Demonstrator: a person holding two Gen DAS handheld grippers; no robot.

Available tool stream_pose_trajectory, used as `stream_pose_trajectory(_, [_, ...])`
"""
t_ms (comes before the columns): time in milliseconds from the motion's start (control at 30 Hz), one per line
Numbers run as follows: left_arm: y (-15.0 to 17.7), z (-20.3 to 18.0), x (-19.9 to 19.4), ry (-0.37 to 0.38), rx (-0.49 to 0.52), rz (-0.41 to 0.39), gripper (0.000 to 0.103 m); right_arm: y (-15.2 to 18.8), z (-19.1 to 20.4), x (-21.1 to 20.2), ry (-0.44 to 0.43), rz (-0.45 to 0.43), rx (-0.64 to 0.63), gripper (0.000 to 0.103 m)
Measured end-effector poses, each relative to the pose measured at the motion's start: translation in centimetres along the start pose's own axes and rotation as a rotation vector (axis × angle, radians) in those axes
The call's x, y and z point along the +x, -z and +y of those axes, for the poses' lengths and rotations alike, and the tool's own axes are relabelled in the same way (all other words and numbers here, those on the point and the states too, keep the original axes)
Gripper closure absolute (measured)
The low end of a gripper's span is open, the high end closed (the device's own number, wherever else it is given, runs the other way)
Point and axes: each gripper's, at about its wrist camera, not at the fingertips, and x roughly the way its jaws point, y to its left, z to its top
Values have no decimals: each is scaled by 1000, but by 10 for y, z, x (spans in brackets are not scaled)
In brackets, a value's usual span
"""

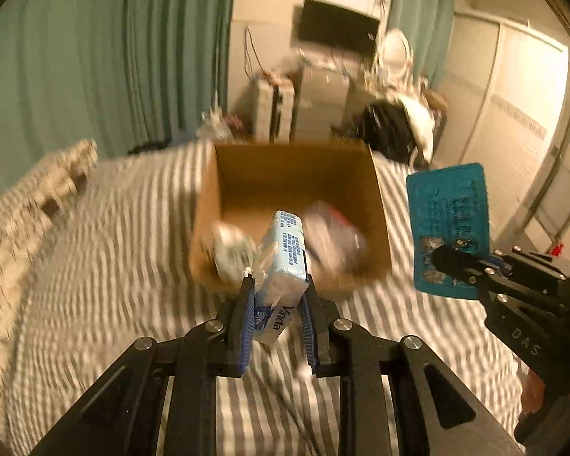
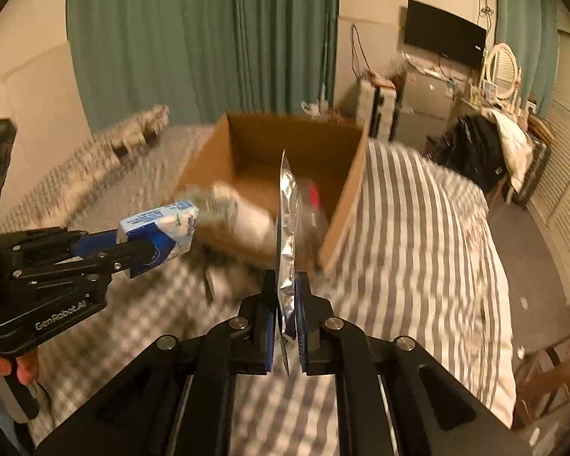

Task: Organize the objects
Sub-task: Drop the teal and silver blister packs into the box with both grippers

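Observation:
An open cardboard box (image 1: pixel 380 205) (image 2: pixel 345 205) sits on a grey-and-white striped bed. Blurred items lie inside it: a whitish bundle (image 1: pixel 230 250) and a clear packet with red (image 1: pixel 334 235). My left gripper (image 1: pixel 277 285) is shut on a light blue Vinda tissue pack (image 1: pixel 281 262), held above the bed just before the box's near wall; it also shows in the right wrist view (image 2: pixel 163 228). My right gripper (image 2: pixel 285 285) is shut on a flat foil pouch (image 2: pixel 287 228), edge-on; in the left wrist view the pouch shows a teal face (image 1: pixel 448 220), right of the box.
The striped bedding (image 1: pixel 114 266) spreads all around the box. Pillows (image 1: pixel 38 190) lie at the far left. Green curtains (image 2: pixel 193 38), a wall TV (image 2: pixel 444 34), a cluttered desk and a dark bag on a chair (image 2: pixel 471 152) stand beyond the bed.

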Motion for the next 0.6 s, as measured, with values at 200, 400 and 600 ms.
stream_pose_trajectory(200, [-57,13,38,-6,-36,-39,81,-71,-1,21,-23,-45,-8,94])
stream_pose_trajectory(400, [-64,22,101,-4,-47,7,79,-104,0,91,-45,24,-17,94])
stream_pose_trajectory(600, [-48,39,130,-31,-49,83,41,-100,-15,139,-27,73,27,67])
